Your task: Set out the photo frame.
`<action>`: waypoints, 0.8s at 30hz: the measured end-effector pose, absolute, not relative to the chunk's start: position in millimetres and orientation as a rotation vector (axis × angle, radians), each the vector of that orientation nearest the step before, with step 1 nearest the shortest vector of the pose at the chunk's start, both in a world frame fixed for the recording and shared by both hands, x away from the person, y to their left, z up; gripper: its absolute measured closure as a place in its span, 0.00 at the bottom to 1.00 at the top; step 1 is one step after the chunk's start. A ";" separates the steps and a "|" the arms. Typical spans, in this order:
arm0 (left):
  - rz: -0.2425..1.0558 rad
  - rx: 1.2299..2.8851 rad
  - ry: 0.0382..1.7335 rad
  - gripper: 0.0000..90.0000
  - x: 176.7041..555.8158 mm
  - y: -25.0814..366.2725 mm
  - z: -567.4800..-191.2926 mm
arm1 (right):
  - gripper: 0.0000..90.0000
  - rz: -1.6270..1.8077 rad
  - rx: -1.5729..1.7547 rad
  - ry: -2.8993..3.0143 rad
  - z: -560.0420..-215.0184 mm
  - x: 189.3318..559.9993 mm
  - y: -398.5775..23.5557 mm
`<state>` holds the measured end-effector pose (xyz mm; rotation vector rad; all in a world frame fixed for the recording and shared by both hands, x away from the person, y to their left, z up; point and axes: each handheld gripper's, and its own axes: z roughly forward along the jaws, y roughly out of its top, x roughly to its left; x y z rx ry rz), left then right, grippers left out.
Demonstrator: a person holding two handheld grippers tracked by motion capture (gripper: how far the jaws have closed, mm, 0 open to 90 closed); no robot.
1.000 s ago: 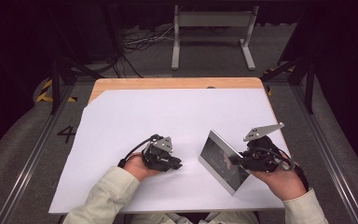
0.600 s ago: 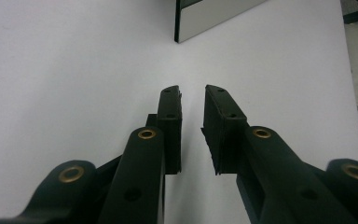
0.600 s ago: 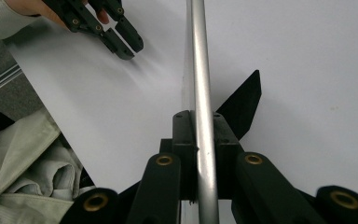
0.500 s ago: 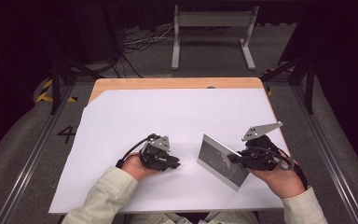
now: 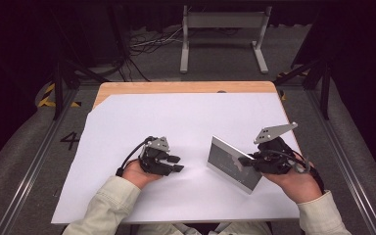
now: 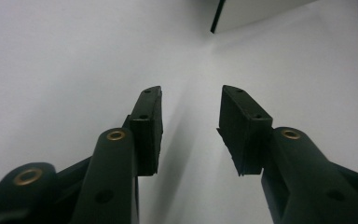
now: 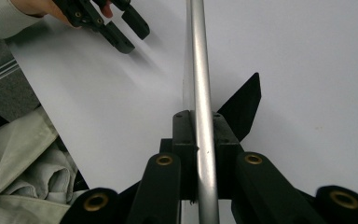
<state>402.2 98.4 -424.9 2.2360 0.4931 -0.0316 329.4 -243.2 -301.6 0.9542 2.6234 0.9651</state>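
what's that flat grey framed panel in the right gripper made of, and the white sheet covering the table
The flat grey panel with a silver frame, clamped by the right gripper, looks like brushed metal at the rim, perhaps aluminium: the right gripper view shows a smooth silvery edge with a soft sheen. Its face may be glass or plastic. The white sheet looks like matte paper or thin board, without glare.

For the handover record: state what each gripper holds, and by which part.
The right gripper clamps the silver-framed panel by its edge. The left gripper holds nothing; its jaws have just been opening, with nothing between them.
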 end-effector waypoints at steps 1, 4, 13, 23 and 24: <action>-0.028 2.232 0.501 0.64 402.3 99.5 -424.3 | 0.94 0.962 0.952 2.625 -300.5 330.3 -243.4; -0.013 2.225 0.505 0.62 402.2 100.8 -424.0 | 0.94 0.965 0.947 2.626 -296.7 333.3 -244.6; 0.007 2.211 0.539 0.60 399.7 109.8 -424.4 | 0.94 0.974 0.869 2.644 -286.4 345.0 -243.1; 0.031 2.196 0.599 0.60 391.7 129.4 -424.0 | 0.93 0.955 0.731 2.681 -275.4 363.2 -228.6; 0.034 2.194 0.602 0.60 391.3 131.0 -424.2 | 0.93 0.955 0.724 2.682 -274.6 364.7 -227.2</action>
